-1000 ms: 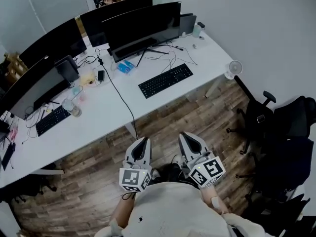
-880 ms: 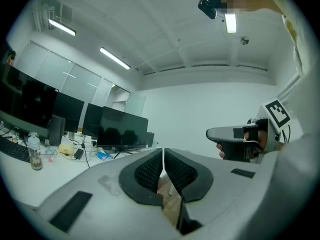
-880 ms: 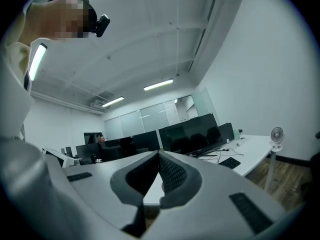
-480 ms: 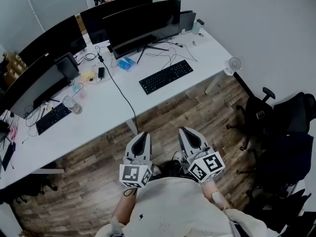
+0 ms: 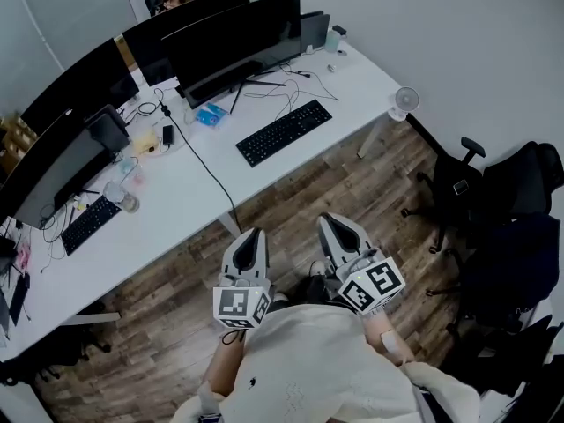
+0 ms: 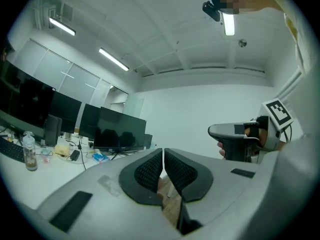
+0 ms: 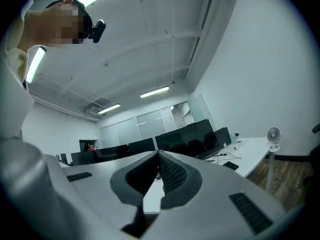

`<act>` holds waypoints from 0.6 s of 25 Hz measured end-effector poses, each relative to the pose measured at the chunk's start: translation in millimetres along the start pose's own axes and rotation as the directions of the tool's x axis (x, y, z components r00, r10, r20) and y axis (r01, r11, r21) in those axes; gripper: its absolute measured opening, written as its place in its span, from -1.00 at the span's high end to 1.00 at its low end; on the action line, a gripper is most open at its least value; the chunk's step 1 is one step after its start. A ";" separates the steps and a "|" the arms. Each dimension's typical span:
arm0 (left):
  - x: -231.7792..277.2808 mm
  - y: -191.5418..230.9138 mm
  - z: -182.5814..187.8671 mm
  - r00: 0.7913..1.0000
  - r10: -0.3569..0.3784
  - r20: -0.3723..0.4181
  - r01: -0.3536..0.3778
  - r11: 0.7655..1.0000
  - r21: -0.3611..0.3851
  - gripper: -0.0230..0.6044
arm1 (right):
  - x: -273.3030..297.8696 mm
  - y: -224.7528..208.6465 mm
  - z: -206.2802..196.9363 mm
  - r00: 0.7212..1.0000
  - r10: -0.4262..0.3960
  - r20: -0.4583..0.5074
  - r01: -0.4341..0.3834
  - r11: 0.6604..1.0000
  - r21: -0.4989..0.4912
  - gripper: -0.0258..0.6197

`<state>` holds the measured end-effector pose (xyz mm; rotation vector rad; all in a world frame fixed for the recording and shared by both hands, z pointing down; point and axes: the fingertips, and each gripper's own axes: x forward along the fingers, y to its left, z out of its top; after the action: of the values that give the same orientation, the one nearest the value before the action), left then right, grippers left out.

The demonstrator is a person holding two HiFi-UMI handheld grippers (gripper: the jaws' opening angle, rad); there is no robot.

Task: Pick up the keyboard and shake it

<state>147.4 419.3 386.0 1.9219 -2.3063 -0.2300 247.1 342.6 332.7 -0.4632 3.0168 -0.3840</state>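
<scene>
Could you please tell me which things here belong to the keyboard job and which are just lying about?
For the job: keyboard, left gripper, right gripper, both shut and empty.
Lying about: monitors, second keyboard, fan, office chairs, blue packet.

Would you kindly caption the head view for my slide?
Left gripper and right gripper, both shut, hover over wood floor, short of the right-hand keyboard on the desk.

We're in an office: a long white desk [image 5: 189, 203] carries a row of wide dark monitors [image 5: 233, 38], 2 black keyboards [image 5: 284, 131] and loose cables [image 5: 295, 91]. Black swivel chairs [image 5: 520, 192] stand on the wood-plank floor [image 5: 295, 208], and strip lights [image 6: 113, 59] run across the ceiling.
</scene>
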 end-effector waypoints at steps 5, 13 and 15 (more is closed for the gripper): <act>15.1 0.5 -1.6 1.000 -0.001 -0.007 0.001 1.000 0.004 0.86 | 3.8 -7.2 4.1 0.999 0.017 0.028 -0.017 1.000 -0.015 0.92; 62.0 -9.0 -4.0 1.000 -0.010 -0.019 0.010 1.000 0.020 0.86 | 22.0 -54.2 13.9 0.999 0.010 0.036 -0.010 1.000 0.002 0.92; 75.5 -10.2 -6.4 1.000 0.001 -0.025 0.000 1.000 0.022 0.86 | 29.4 -69.9 13.1 1.000 0.011 0.019 -0.011 1.000 0.008 0.92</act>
<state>144.9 343.0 390.4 1.9233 -2.3030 -0.1798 240.4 266.1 337.1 -0.4474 2.9973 -0.3887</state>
